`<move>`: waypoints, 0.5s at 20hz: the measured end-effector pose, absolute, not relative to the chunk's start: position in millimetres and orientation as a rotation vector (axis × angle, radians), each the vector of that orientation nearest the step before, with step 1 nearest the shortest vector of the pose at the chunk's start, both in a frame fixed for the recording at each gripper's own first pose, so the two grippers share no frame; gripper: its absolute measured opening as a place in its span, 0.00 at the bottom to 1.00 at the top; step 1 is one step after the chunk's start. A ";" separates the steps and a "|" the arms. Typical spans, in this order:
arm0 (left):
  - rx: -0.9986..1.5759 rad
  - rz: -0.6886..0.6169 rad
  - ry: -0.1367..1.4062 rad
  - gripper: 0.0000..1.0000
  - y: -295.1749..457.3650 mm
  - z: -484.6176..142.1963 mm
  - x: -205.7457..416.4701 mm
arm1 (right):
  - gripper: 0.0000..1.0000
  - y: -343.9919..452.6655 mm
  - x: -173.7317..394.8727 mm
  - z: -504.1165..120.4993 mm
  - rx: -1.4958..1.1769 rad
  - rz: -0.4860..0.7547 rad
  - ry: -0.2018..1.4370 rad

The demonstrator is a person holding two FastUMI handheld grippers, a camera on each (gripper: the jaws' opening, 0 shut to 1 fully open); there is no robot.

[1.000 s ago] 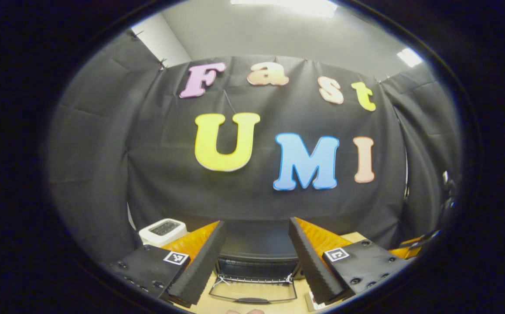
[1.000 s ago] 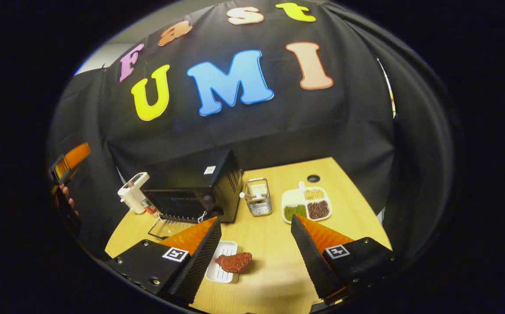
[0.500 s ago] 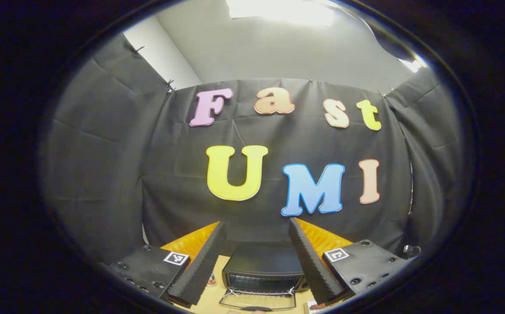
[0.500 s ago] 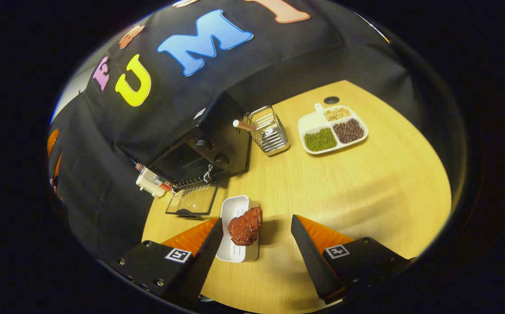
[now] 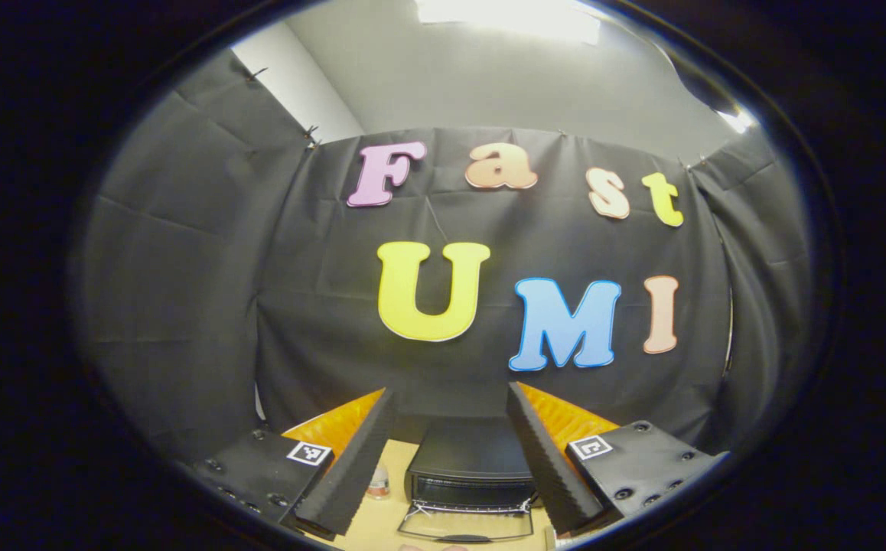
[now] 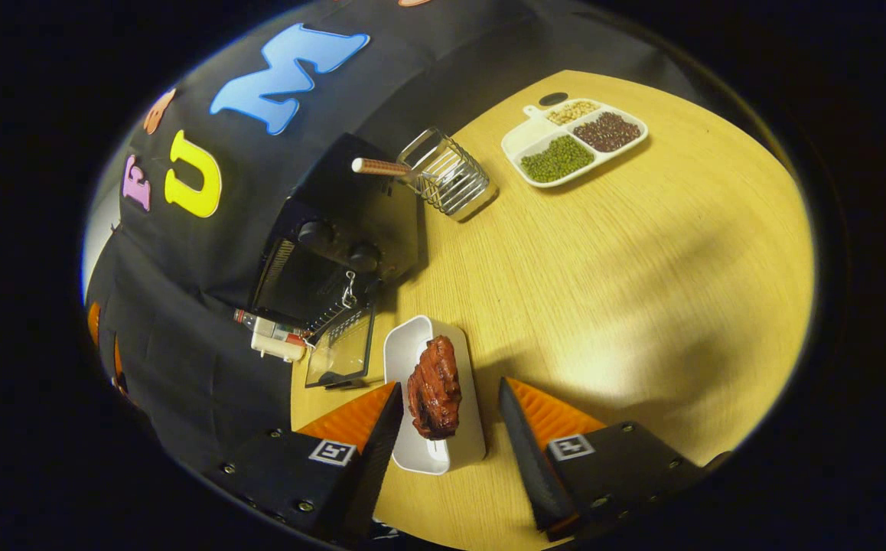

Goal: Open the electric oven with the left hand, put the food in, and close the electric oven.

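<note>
The right gripper (image 6: 443,428) has closed in, now straddling the meat (image 6: 434,386).

At twelve to one o'clock in the right gripper view we see a divided tray (image 6: 529,136) on the desk (image 6: 642,291), with green, dark red and pale grains in separate sections. At eleven o'clock a wire rack (image 6: 449,177) stands tilted, a stick (image 6: 380,166) poking from it. At nine o'clock lies a small white device (image 6: 275,342).
</note>
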State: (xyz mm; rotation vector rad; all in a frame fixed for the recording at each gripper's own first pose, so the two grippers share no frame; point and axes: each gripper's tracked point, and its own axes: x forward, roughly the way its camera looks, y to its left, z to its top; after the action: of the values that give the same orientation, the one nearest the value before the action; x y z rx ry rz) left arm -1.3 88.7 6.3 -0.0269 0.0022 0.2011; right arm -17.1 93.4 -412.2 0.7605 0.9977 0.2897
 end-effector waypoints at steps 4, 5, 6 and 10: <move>-0.050 0.192 0.021 1.00 107.4 -3.4 10.2 | 0.38 101.3 -14.7 -402.9 0.904 0.272 0.988; -0.051 0.186 0.024 1.00 109.9 -2.6 10.8 | 0.21 107.8 -15.2 -405.1 0.936 0.280 0.987; -0.047 0.183 0.021 1.00 112.1 -4.2 12.2 | 0.21 116.1 -12.4 -402.3 0.972 0.276 0.975; -0.044 0.158 0.014 0.91 117.0 0.5 14.6 | 0.12 109.3 -10.0 -381.3 1.021 0.262 0.921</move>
State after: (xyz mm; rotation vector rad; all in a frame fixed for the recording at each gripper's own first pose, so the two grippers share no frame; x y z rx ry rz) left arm 14.6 117.0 0.5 -0.0442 0.0138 0.1582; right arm -10.0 109.3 -381.3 1.0212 0.9213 0.2625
